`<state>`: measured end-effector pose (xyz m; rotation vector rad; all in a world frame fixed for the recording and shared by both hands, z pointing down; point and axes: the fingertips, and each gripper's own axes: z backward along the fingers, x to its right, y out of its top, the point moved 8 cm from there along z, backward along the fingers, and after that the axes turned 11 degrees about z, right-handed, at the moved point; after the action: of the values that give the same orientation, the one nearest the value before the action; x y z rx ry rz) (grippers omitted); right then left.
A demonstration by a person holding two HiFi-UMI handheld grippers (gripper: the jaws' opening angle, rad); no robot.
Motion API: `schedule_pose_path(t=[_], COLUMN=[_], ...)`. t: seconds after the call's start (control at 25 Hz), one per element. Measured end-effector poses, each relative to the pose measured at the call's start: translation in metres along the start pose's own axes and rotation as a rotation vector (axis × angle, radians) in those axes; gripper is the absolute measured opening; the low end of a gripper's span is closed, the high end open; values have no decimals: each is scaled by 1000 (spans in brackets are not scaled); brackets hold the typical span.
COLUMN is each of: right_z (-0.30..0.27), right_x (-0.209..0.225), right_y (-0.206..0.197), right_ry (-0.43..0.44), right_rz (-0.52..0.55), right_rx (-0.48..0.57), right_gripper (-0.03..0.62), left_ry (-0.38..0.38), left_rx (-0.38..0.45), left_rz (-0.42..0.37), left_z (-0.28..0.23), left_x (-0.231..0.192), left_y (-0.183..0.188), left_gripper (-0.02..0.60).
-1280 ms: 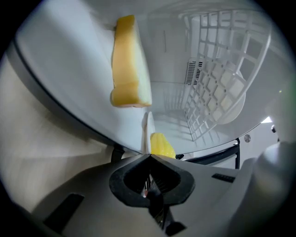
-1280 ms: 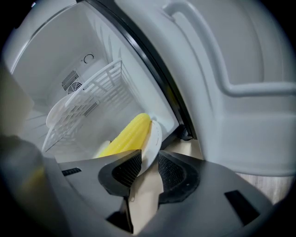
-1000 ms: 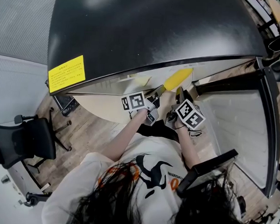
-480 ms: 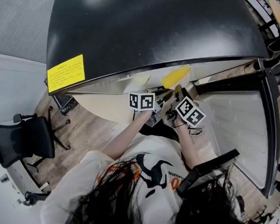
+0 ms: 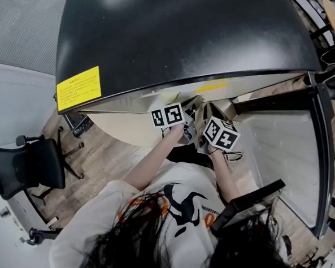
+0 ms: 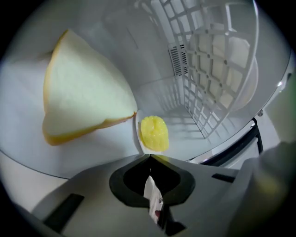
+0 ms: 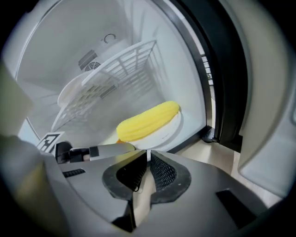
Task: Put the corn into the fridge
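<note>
Head view: A person leans into the open black fridge (image 5: 179,35), with the left gripper (image 5: 185,125) and right gripper (image 5: 206,115) side by side at its mouth. Only a yellow sliver of the corn (image 5: 213,87) shows beyond the jaws, under the fridge's top edge. An office chair (image 5: 27,167) stands well apart, behind and left of the jaws.

Left gripper view: The left gripper's (image 6: 149,156) jaws are pressed together on the rim of a white plate (image 6: 138,132), seen edge-on. The corn (image 6: 154,133) lies on the plate just ahead of the tips, end-on. A pale bread wedge (image 6: 83,92) lies ahead and left of the jaws, and a white wire rack (image 6: 208,69) stands ahead and right, with open white floor between.

Right gripper view: The right gripper's (image 7: 148,152) jaws are pressed together on nothing. Just ahead, the corn (image 7: 148,121) lies lengthwise on the plate (image 7: 171,129), inside the black door seal (image 7: 222,69). Whether the plate rests on the fridge floor cannot be told.
</note>
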<state>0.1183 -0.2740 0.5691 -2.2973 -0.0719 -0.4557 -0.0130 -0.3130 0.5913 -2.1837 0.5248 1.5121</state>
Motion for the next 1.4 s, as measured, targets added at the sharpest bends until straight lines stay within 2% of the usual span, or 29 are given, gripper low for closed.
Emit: schedule_pose_path(t=[0.12,0.2,0.52,0.84,1.2,1.4], right_z=[-1,0,14,37,63,77], right_x=[-6,-7,-10,-19,-35,-54], right_y=[2,3,4,-3,-24,-35], right_ry=[10,23,32,89,171,224], right_rz=[37,34,90,150,245,244], right_rx=[-6,-1,4,13,-1,-7], right_gripper=[35,35,35,35,35,35], left_ry=[-15,-24,2,69,124,171], left_rx=[29,27,-10,48,179,224], left_rz=[55,43,-155,-453,-521,-574], left_z=[-1,-2,5,37,92,128], left_x=[0,1,16,39,45,47], left_y=[3,2,-5,-24,-47,-56], left_gripper=[9,9,9,9,9,9])
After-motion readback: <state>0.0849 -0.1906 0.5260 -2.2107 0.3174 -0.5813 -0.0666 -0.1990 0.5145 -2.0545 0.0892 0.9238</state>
